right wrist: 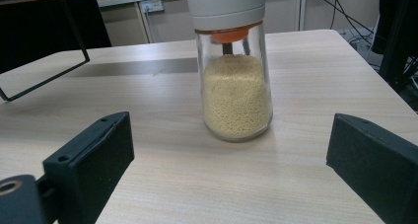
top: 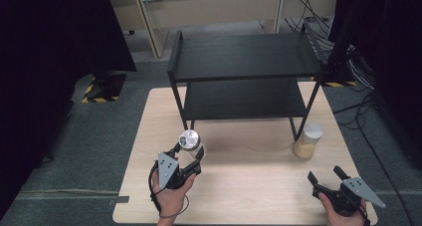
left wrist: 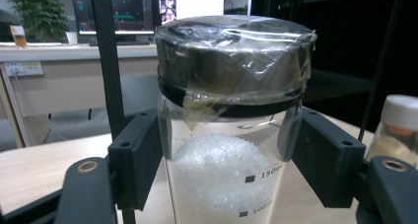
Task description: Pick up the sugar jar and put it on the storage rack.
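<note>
My left gripper (top: 188, 155) clamps the glass jar (left wrist: 227, 135) of white granules, upright, near the black shelf rack (top: 244, 56); my right gripper (top: 328, 175) rests on the table (top: 249, 186), jaws wide, facing the yellow-grain jar (right wrist: 235, 81), not touching.

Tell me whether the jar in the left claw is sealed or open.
Sealed. The jar carries a dark lid taped over with clear film, seated on its rim; white granules sit inside.
</note>
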